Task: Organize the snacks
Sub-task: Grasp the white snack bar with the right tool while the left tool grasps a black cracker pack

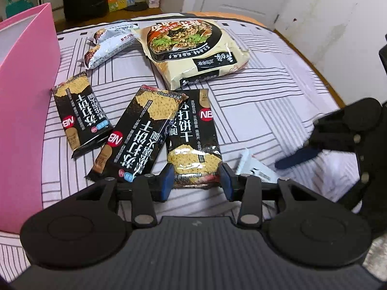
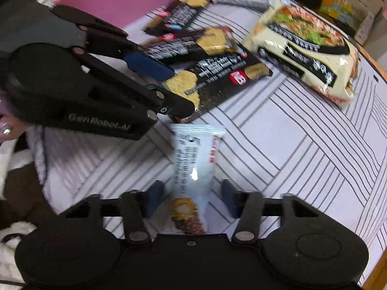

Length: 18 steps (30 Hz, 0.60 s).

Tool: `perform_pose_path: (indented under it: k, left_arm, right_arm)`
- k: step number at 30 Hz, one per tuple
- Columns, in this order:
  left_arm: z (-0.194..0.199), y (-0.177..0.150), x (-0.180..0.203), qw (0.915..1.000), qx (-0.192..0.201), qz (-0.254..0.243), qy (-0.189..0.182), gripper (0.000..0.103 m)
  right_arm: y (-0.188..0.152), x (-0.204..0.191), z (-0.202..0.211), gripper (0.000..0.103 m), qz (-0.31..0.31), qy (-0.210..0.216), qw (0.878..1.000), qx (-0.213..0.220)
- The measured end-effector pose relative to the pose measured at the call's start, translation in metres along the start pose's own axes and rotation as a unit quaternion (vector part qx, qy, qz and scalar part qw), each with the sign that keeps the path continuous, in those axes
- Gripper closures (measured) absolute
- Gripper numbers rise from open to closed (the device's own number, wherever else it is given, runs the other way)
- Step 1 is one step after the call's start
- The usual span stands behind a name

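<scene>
My left gripper (image 1: 197, 180) is shut on the near end of a black cracker packet (image 1: 193, 130), with a blue pad against each side. Two more black cracker packets (image 1: 82, 113) (image 1: 135, 140) lie to its left on the striped cloth. In the right wrist view, my right gripper (image 2: 191, 193) points steeply down over a white snack packet (image 2: 193, 164). The packet lies between the blue pads, and a narrow gap shows on each side. That same packet (image 1: 256, 171) pokes out beside the left gripper in the left wrist view.
A pink box (image 1: 26, 72) stands at the left edge of the cloth. A large cream noodle bag (image 1: 193, 48) and two silver-white packets (image 1: 108, 46) lie farther back. The two grippers work close together. Beyond the bed are a white wall, a door and boxes on the floor.
</scene>
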<state>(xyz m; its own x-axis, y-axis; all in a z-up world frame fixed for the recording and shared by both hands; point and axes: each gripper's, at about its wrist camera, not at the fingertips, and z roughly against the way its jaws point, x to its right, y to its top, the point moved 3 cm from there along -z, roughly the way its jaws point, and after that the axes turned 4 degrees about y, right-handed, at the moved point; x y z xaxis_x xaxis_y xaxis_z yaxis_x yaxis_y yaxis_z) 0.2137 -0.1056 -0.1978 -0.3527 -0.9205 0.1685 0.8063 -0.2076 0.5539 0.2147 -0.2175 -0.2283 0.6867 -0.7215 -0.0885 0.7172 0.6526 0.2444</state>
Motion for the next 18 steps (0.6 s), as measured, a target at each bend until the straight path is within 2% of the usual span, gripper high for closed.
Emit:
perform_pose_path:
  k: [2, 4, 7, 12, 16, 18]
  left_arm:
    - [-0.007, 0.003, 0.006, 0.9999, 0.003, -0.007, 0.01, 0.06]
    - [-0.01, 0.009, 0.009, 0.9999, 0.01, 0.003, 0.008, 0.056]
    - [-0.019, 0.018, 0.011, 0.9996, 0.011, 0.023, 0.01, 0.049]
    - [-0.03, 0.028, 0.018, 0.9987, 0.017, 0.043, 0.024, 0.043]
    - [-0.039, 0.033, 0.024, 0.9978, 0.031, 0.037, 0.046, 0.04]
    - [-0.04, 0.032, 0.028, 0.9967, 0.046, 0.017, 0.065, 0.043]
  right_arm:
    - [0.003, 0.005, 0.004, 0.072, -0.015, 0.011, 1.0, 0.013]
    - [0.005, 0.015, 0.009, 0.072, -0.044, 0.006, 0.999, 0.022]
    - [0.001, 0.031, 0.011, 0.072, -0.079, -0.024, 0.996, 0.022]
    - [-0.008, 0.054, 0.022, 0.072, -0.135, -0.04, 0.989, 0.043]
    - [-0.009, 0.071, 0.02, 0.072, -0.174, -0.049, 0.982, 0.048]
    - [-0.009, 0.077, 0.018, 0.072, -0.193, -0.043, 0.979, 0.052]
